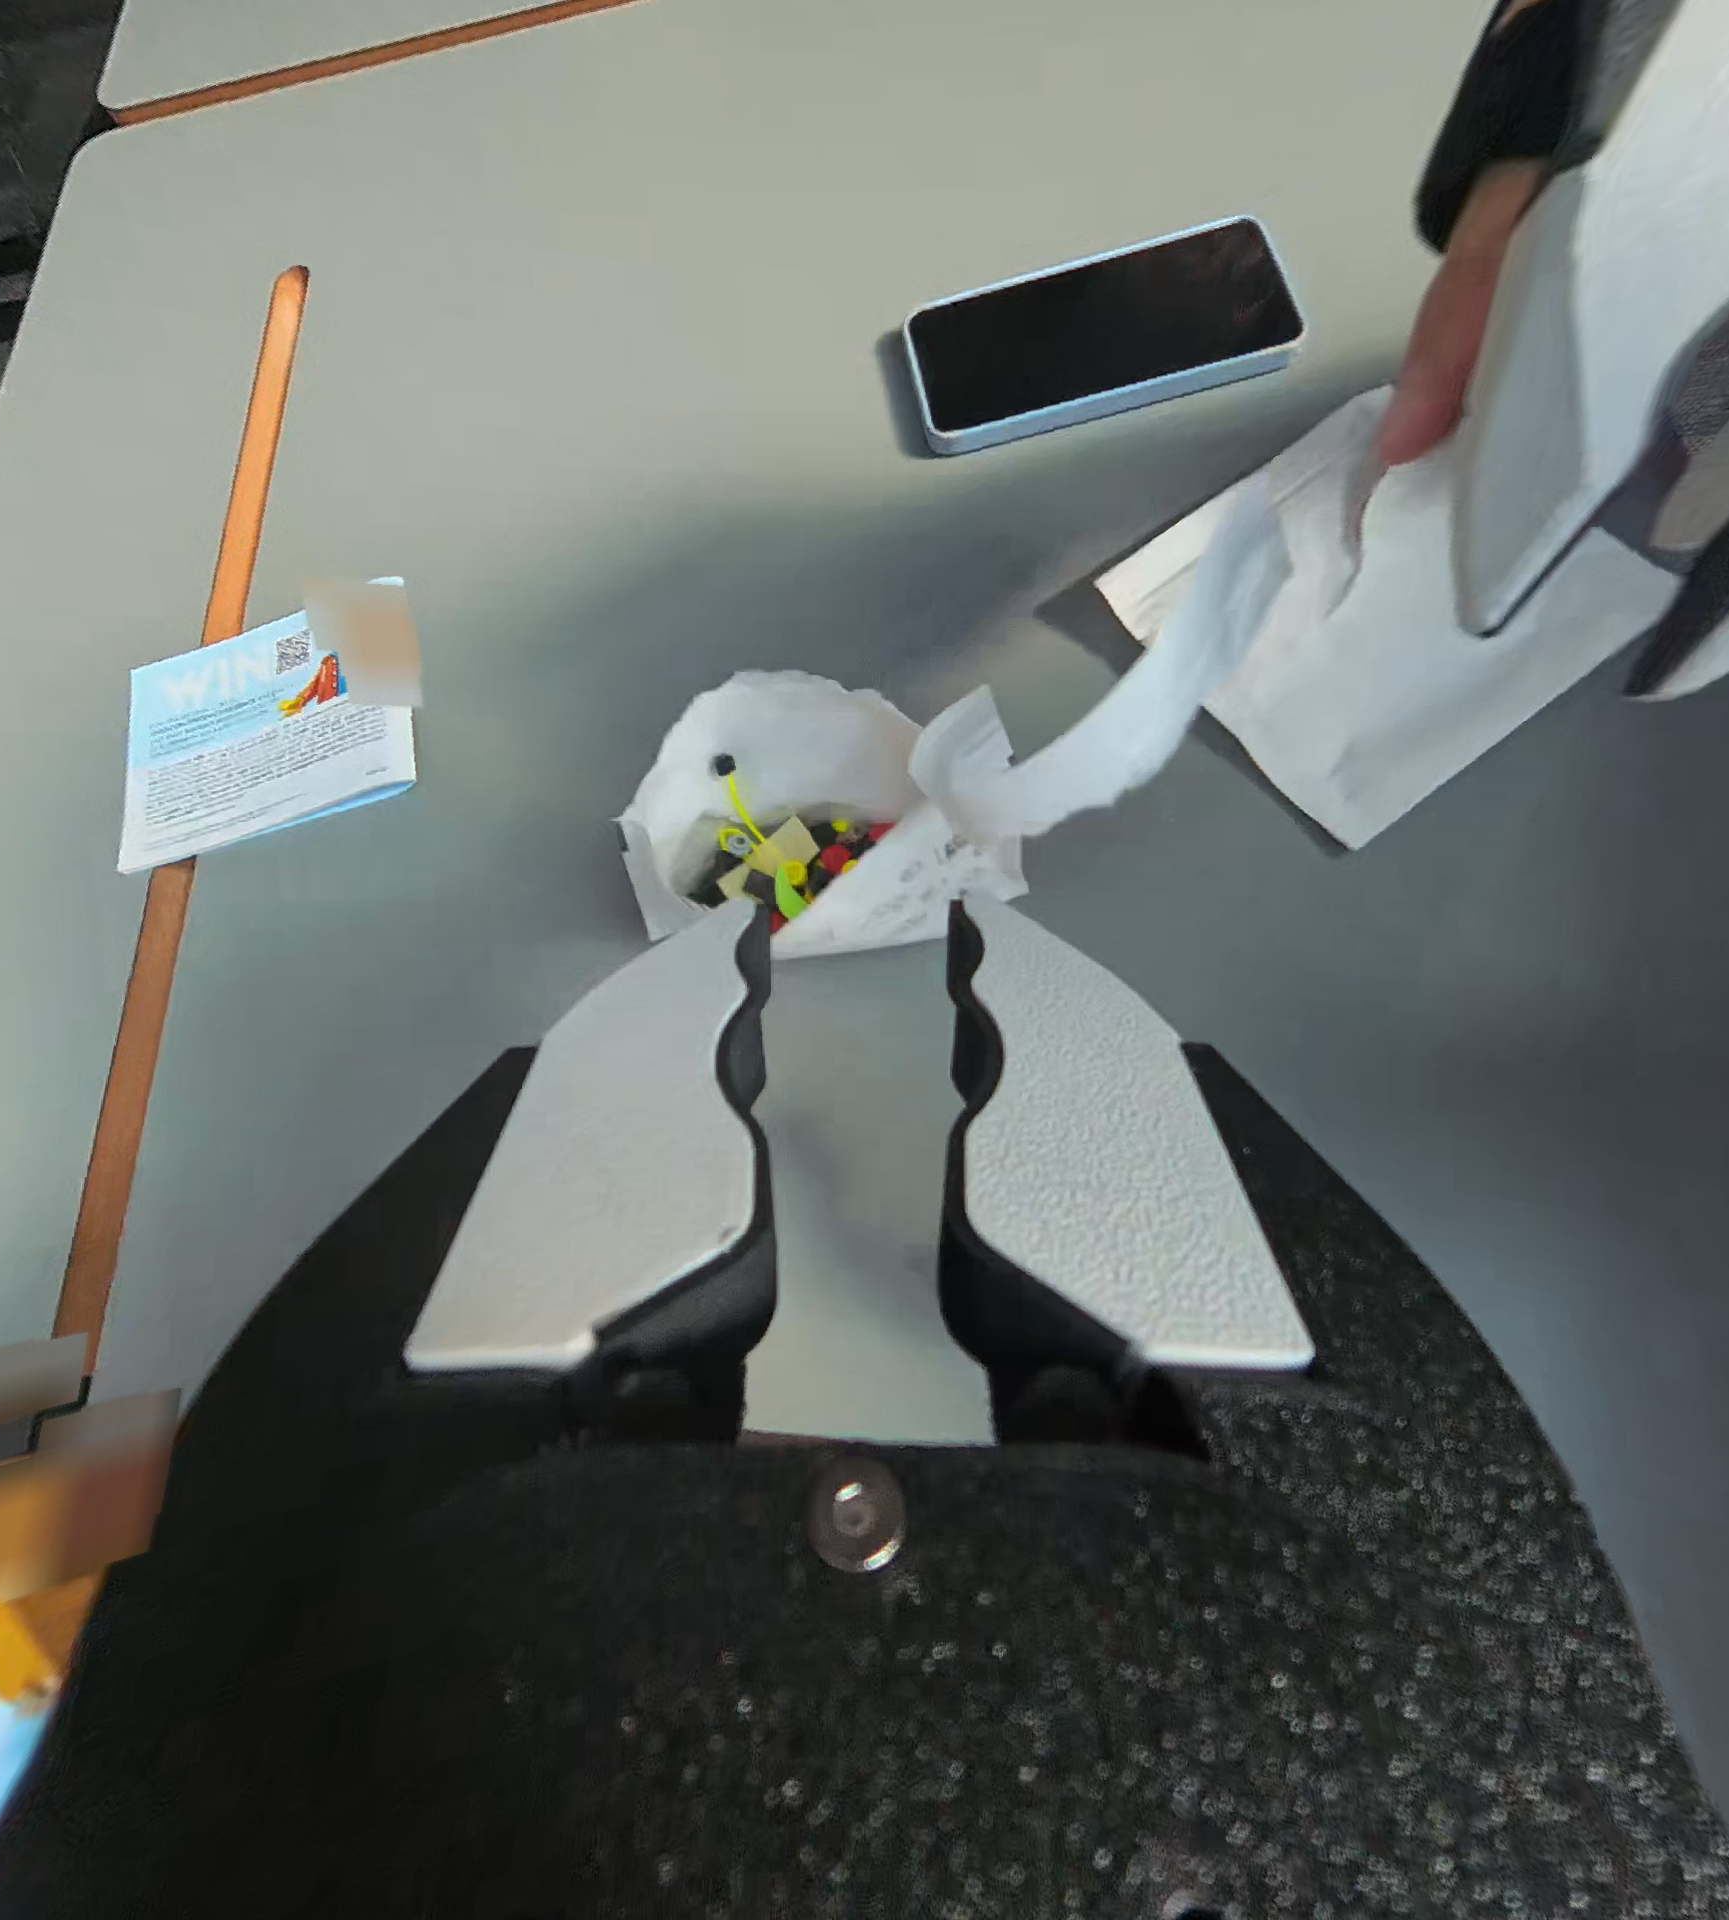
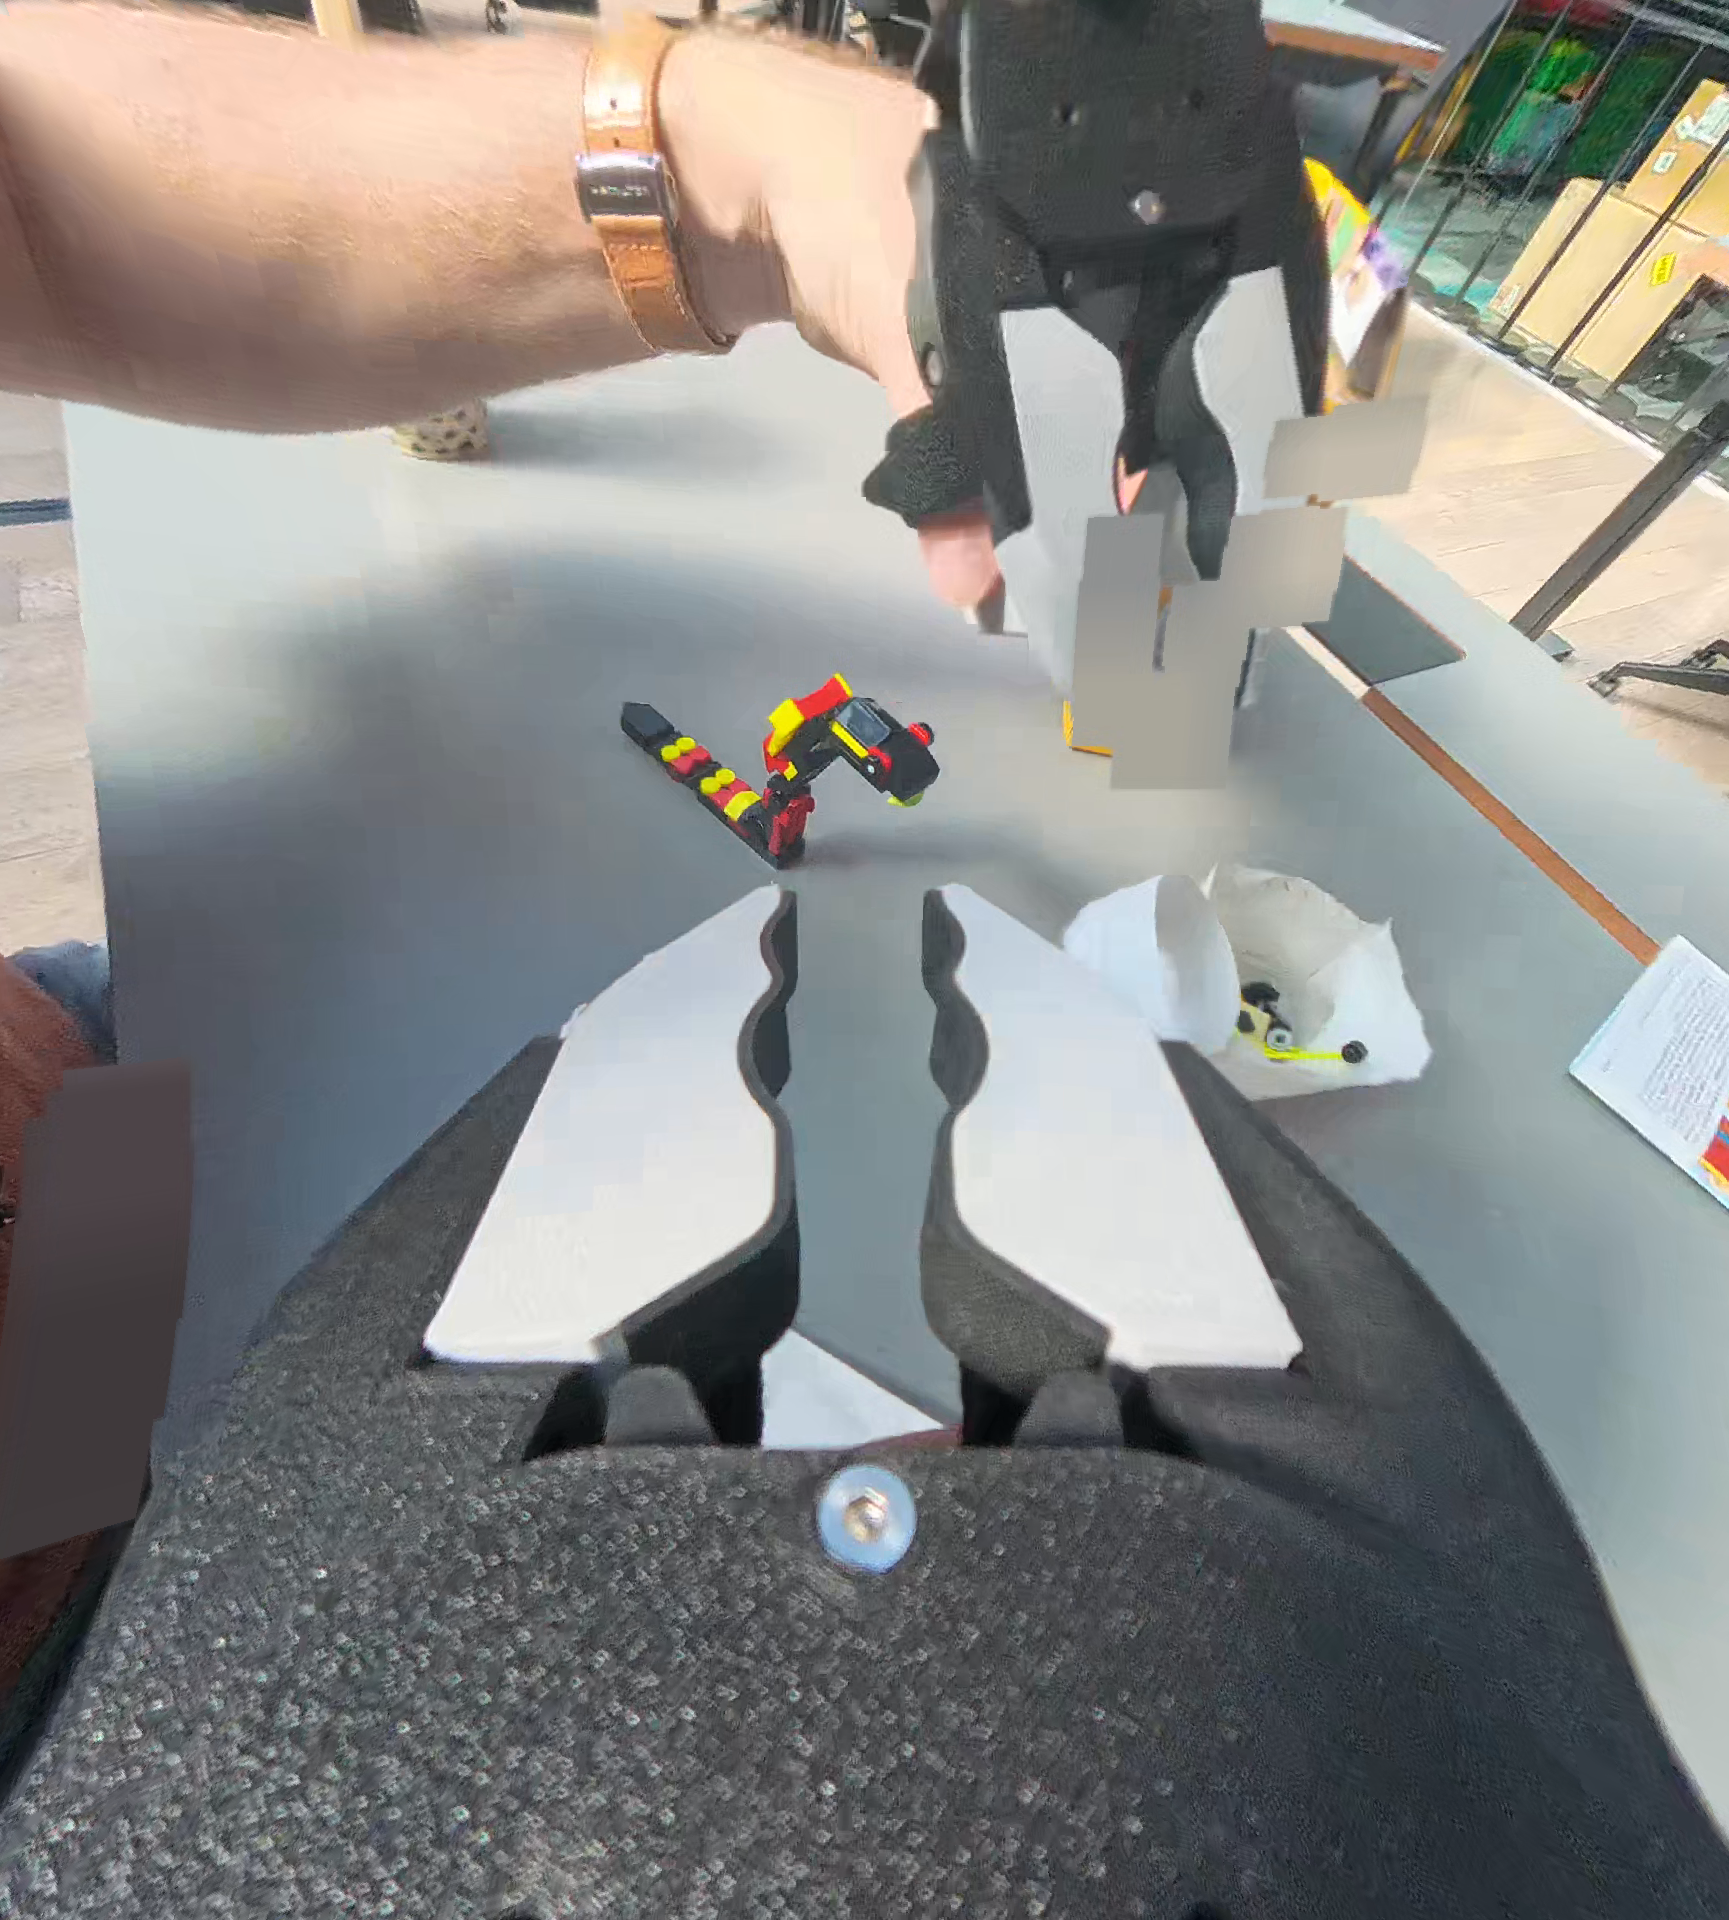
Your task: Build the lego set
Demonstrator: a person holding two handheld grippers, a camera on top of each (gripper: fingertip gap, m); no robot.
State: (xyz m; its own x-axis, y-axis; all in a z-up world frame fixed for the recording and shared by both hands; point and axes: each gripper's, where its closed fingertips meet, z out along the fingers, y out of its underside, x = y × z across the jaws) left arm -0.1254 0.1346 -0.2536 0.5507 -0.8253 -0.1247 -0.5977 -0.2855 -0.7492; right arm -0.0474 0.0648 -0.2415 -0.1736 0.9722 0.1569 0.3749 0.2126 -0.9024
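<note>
The left gripper (image 1: 858, 914) hung with its jaws apart and empty over a torn white paper bag (image 1: 787, 758) of loose bricks (image 1: 787, 857) on the grey table (image 1: 631, 416). The right gripper (image 2: 858, 904), also apart and empty, faced a red, black and yellow model (image 2: 787, 769). A printed leaflet (image 1: 262, 748) and a dark-screened phone (image 1: 1099, 332) lay nearby.

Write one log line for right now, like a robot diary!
left gripper: open, at torn paper bag of loose pieces | right gripper: open, before part-built lego model | table
</note>
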